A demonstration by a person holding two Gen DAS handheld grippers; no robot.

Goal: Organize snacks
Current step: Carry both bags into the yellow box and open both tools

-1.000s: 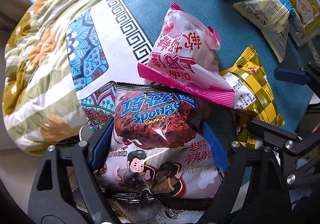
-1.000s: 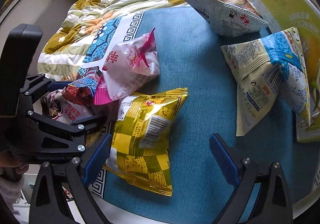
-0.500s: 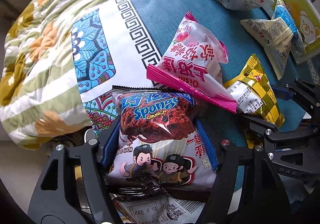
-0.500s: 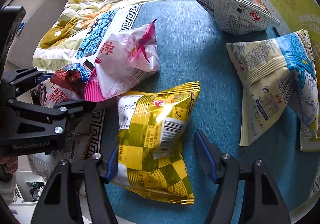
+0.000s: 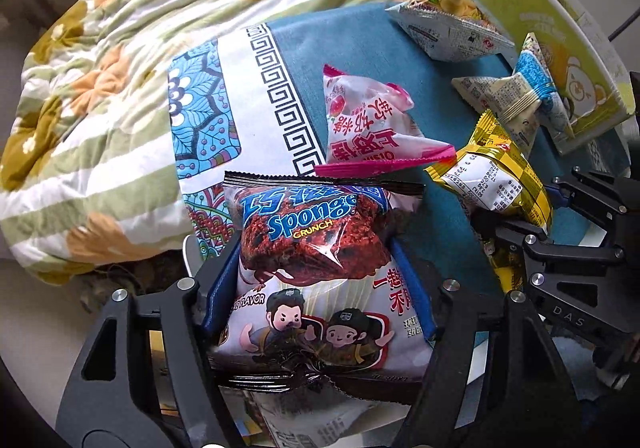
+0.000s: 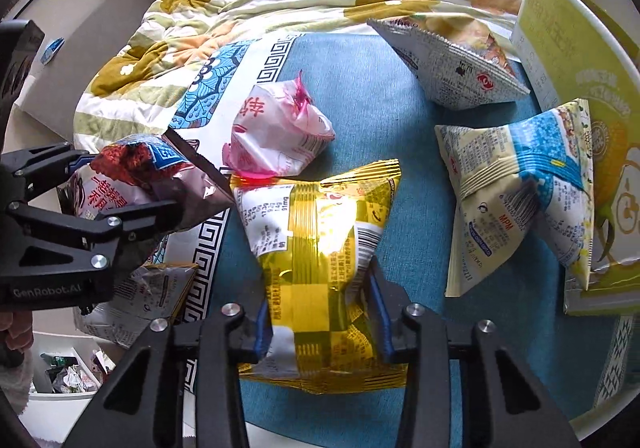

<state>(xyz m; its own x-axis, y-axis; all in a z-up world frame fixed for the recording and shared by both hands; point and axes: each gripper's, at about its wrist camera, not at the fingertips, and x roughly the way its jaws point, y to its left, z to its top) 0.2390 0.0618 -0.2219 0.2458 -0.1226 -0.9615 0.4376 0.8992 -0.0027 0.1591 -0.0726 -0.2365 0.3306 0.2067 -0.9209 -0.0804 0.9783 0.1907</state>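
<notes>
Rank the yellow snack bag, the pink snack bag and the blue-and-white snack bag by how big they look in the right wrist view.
1. Yellow snack bag, though it sits nearest the camera, which inflates it.
2. Blue-and-white snack bag, close behind; the true order of these two is unsure.
3. Pink snack bag, plainly the smallest, and also farther off.

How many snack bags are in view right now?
6: Sponge bag in left gripper, yellow bag in right, pink bag between, two pyramid bags far right, one half hidden.
</notes>
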